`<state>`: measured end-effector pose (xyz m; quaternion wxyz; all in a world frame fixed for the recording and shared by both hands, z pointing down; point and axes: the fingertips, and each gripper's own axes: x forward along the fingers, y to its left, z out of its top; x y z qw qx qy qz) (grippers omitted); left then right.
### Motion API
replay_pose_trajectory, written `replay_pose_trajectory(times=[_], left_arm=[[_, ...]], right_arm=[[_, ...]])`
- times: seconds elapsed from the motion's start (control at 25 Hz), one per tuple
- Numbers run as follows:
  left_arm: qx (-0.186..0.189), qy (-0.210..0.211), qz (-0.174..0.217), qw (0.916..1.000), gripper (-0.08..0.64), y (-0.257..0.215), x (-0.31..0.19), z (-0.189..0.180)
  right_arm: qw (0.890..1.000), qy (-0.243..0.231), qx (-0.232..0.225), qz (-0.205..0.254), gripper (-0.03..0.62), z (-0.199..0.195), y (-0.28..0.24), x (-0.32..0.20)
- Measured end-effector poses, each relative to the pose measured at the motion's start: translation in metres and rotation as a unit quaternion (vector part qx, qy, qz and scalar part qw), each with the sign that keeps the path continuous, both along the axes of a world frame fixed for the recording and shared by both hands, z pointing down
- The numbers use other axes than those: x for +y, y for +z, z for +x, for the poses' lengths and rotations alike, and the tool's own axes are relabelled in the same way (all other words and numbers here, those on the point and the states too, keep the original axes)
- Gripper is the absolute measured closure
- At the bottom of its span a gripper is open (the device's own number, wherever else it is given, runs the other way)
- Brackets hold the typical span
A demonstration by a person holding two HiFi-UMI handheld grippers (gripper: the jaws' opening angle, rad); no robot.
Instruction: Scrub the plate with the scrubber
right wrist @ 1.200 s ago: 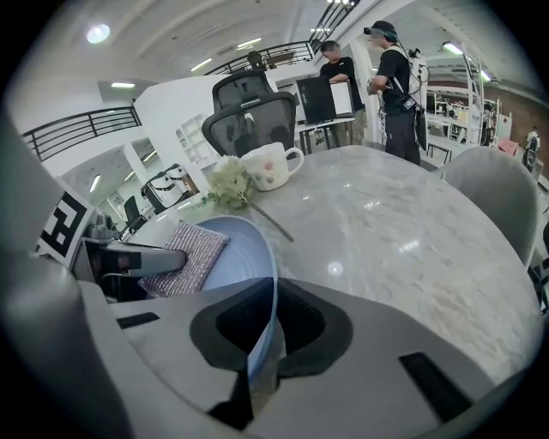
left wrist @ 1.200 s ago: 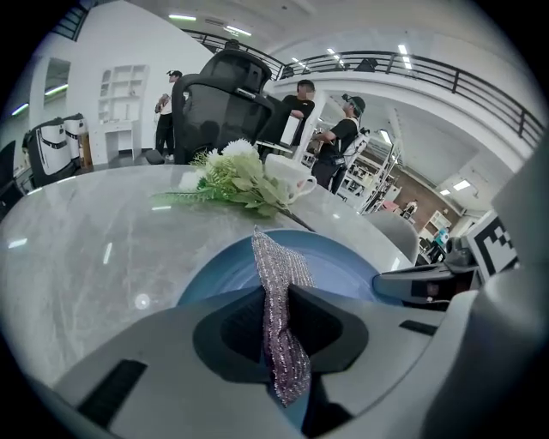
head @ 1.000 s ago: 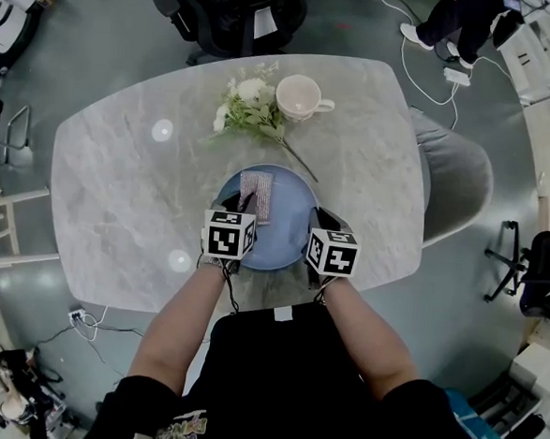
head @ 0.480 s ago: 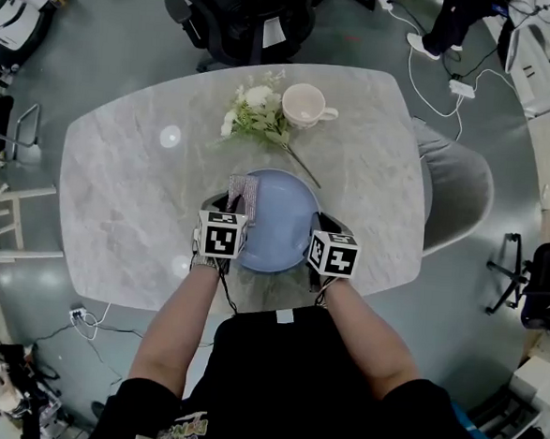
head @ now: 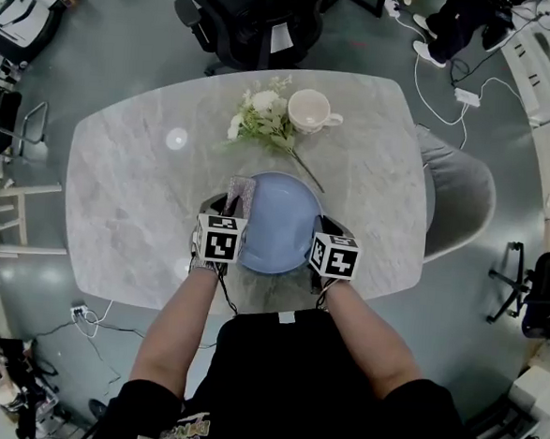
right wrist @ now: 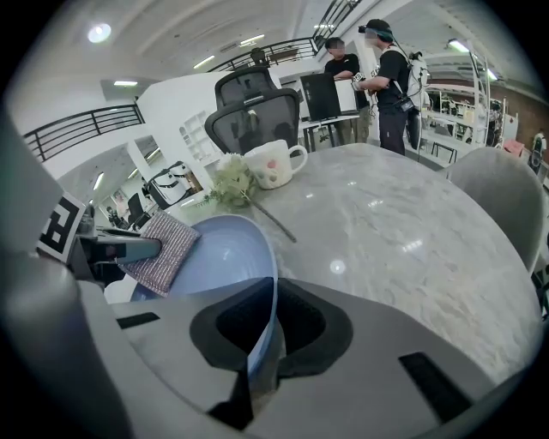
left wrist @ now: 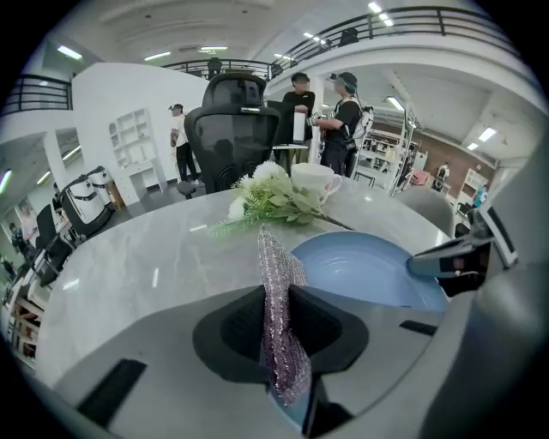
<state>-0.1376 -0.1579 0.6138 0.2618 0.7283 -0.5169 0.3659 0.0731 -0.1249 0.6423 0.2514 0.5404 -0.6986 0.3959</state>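
Flowers point(head: 262, 114) and a cup point(head: 310, 108) were set beyond the plate point(head: 279, 224); its rim was pinched by the right gripper point(head: 320, 225); the scrubber point(head: 240, 195), clamped by the left gripper point(head: 231, 204), was pointed lengthwise forward at the plate's left edge.

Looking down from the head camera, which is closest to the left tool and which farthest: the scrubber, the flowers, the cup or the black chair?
1. Scrubber: clamped in the left tool, at the plate's left rim.
2. Flowers: farther up the table, near its far edge.
3. Cup: just right of the flowers, slightly farther.
4. Black chair: beyond the table's far edge.
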Motion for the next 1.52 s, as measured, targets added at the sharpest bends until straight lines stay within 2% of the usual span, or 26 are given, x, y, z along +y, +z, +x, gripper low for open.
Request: replay_pose_trajectory(times=[0.12,0.24,0.44,0.6,0.76,0.96,1.2,1.52], left_arm=[[0.023,-0.019,0.013,0.9995,0.48,-0.013,0.0,0.001],[0.04,-0.021,0.025,0.9987,0.48,-0.025,0.0,0.009],[0.095,-0.021,0.02,0.9951,0.48,-0.036,0.001,0.034],[0.162,-0.008,-0.012,0.9866,0.48,-0.038,0.011,0.065],[0.206,0.008,-0.053,0.9772,0.48,-0.029,0.026,0.093],[0.266,-0.008,-0.117,0.9568,0.48,-0.01,0.042,0.119],[0.246,-0.002,-0.145,0.9583,0.48,0.015,0.055,0.127],[0.212,-0.006,-0.143,0.9668,0.479,0.028,0.058,0.115]], right_arm=[[1.0,0.0,-0.001,-0.001,0.565,0.0,0.0,0.0],[1.0,-0.003,-0.001,-0.001,0.565,-0.001,0.0,-0.001],[1.0,-0.007,-0.005,-0.002,0.565,-0.001,0.0,-0.002],[1.0,-0.013,-0.008,-0.002,0.565,-0.002,-0.001,-0.003],[1.0,-0.018,-0.01,-0.001,0.565,-0.002,-0.001,-0.003],[1.0,-0.024,-0.01,0.001,0.565,-0.003,0.0,-0.005],[0.999,-0.031,-0.009,0.001,0.565,-0.005,-0.001,-0.006],[0.999,-0.034,-0.01,0.003,0.565,-0.004,0.0,-0.007]])
